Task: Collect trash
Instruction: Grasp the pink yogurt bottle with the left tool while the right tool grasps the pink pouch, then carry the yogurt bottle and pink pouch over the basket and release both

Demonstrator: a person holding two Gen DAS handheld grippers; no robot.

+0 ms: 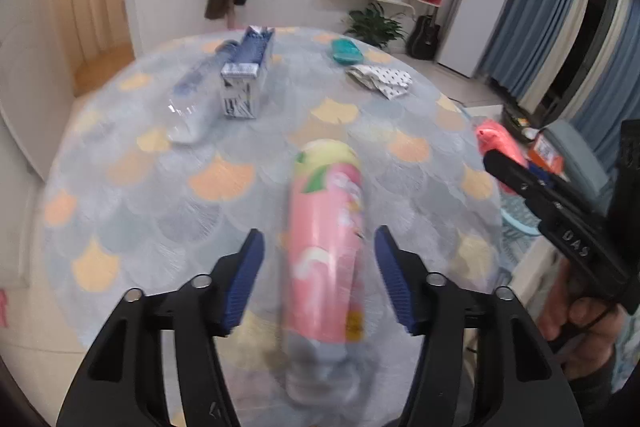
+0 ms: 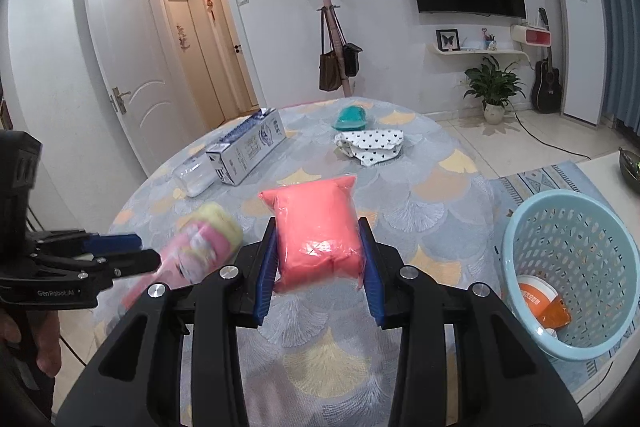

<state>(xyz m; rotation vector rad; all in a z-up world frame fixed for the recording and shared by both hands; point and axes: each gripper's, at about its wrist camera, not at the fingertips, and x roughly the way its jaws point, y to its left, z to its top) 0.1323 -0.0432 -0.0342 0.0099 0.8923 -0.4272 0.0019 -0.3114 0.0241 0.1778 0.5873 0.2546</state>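
Note:
My left gripper (image 1: 320, 275) is open around a pink chip can (image 1: 326, 259) with a yellow lid that lies on the round table (image 1: 160, 219); a gap shows between each blue pad and the can. The can also shows in the right wrist view (image 2: 196, 251), blurred, beside the left gripper (image 2: 132, 251). My right gripper (image 2: 320, 267) is shut on a coral-red plastic packet (image 2: 316, 231) and holds it above the table. In the left wrist view the right gripper (image 1: 496, 163) holds the packet (image 1: 496, 139) at the table's right edge.
A light-blue basket (image 2: 516, 247) stands on the floor to the right with an orange wrapper (image 2: 544, 303) inside. On the table lie a milk carton (image 2: 248, 147), a clear bottle (image 2: 194, 179), a teal case (image 2: 351, 118) and a dotted cloth (image 2: 374, 143).

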